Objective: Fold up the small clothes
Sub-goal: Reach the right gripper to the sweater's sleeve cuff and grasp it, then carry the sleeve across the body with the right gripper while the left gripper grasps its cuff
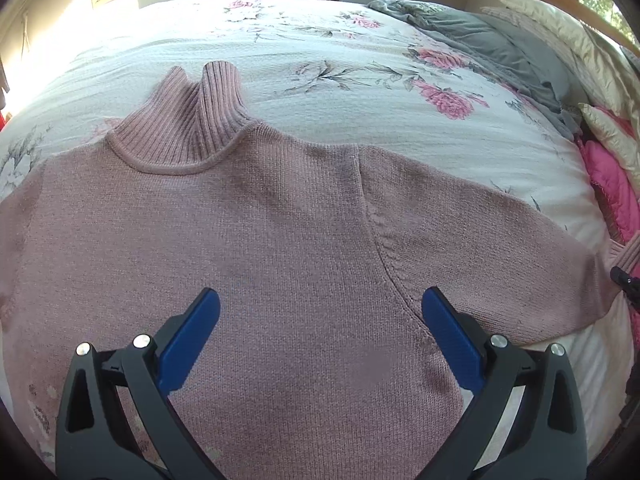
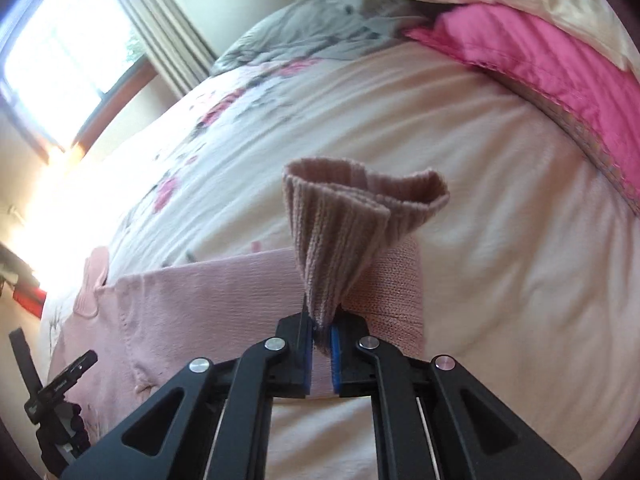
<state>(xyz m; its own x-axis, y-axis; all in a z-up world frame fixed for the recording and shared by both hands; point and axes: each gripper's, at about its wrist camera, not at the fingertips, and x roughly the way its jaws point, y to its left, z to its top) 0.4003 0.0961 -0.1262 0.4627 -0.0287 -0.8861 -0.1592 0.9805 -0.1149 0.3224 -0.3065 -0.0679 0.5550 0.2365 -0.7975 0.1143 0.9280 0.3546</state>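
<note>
The right gripper [image 2: 321,334] pinches the ribbed cuff [image 2: 352,216] of the pink sweater [image 1: 248,240], lifted off the floral bedspread [image 1: 340,76]. The left gripper [image 1: 320,308] gapes wide above the sweater's chest. Grey blanket [image 1: 492,36] and pink pillow [image 2: 532,64] lie beyond.

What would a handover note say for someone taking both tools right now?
Left tool: open, holding nothing, hovering over the body of the pink turtleneck sweater.
Right tool: shut on the ribbed sleeve cuff, which stands bunched up above the pads.
The sweater lies flat on the floral bedspread, collar toward the far side, with the gripped sleeve stretched out sideways.
Done: sweater spread out, sleeve cuff gripped.
Left: probably fold that sleeve over the body, then the other sleeve, then fold the body. No fold shows yet.
</note>
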